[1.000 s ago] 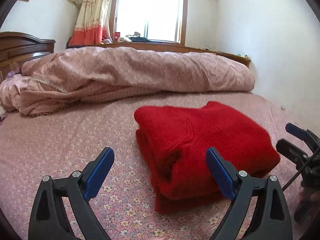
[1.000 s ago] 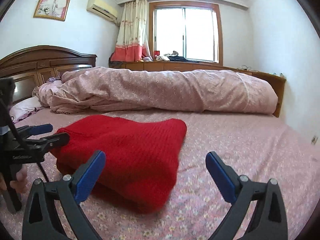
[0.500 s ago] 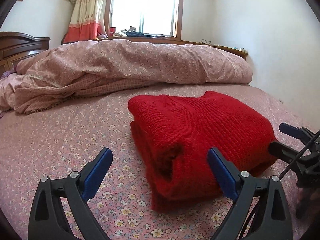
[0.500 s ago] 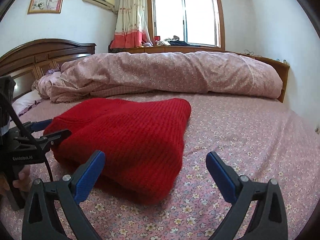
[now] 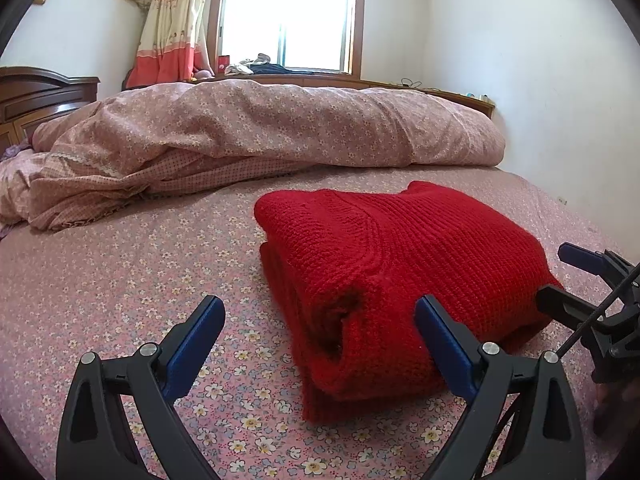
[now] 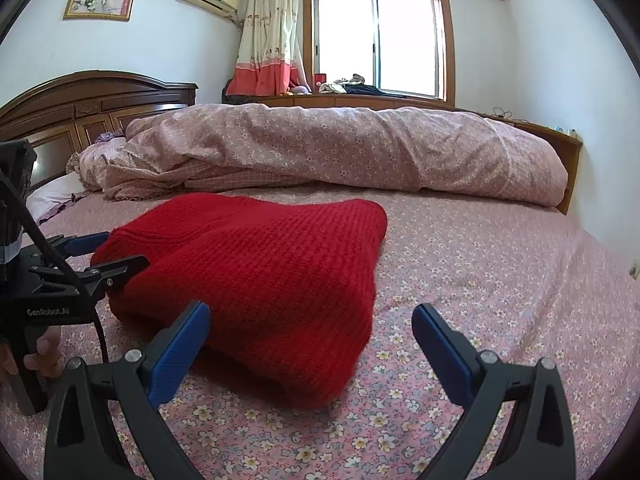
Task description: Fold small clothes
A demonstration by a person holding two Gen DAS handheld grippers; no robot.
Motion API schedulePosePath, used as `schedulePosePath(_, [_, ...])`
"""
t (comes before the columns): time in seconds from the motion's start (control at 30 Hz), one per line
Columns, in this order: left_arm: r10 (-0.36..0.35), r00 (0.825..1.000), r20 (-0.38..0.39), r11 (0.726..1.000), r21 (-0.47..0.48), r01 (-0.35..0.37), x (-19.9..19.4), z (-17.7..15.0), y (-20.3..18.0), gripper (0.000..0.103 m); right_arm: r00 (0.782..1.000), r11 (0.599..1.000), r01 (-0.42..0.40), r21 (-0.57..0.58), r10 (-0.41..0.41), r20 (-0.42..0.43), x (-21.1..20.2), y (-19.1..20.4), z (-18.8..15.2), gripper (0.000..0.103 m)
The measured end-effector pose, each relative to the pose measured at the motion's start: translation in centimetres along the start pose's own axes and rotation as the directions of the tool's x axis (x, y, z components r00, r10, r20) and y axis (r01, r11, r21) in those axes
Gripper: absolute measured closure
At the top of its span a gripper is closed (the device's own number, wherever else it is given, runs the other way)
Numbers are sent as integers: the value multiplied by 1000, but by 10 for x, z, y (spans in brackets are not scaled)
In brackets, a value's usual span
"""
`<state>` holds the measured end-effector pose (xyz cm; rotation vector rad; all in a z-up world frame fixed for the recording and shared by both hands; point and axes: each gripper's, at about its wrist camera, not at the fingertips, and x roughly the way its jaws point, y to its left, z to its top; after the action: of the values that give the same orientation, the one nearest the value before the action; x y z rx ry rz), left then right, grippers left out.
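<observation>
Both grippers gape wide, holding nothing: left gripper [image 5: 320,320] and right gripper [image 6: 312,320] low in frame, flanking the folded red sweater [image 5: 400,264] centre-frame on the floral bedsheet [image 5: 120,280].

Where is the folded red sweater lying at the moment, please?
The red sweater lies on the floral bedsheet, right of centre in the left wrist view, before the rolled duvet.

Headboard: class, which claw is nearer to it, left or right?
Left. The left claw sits between the headboard and the red sweater; the right claw is beyond the sweater's other side.
</observation>
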<state>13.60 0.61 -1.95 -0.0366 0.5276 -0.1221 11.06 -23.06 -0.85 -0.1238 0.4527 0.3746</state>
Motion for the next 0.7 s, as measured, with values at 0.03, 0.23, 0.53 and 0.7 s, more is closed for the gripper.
schedulePosePath(0.03, [0, 1000, 0, 1000, 0, 0, 0, 0, 0, 10, 1000, 1000, -1, -1, 1, -1, 0, 0, -1, 1])
schedulePosePath(0.23, [-4, 1000, -2, 1000, -2, 4, 0, 0, 1, 10, 1000, 1000, -5, 4, 5, -8, 2, -2, 0, 1])
schedulePosePath(0.53, [-10, 1000, -14, 1000, -3, 10, 5, 0, 2, 10, 1000, 1000, -6, -8, 6, -19, 4, 0, 0, 0])
schedulePosePath(0.7, [-10, 1000, -13, 1000, 0, 10, 5, 0, 3, 10, 1000, 1000, -5, -12, 4, -22, 5, 2, 0, 0])
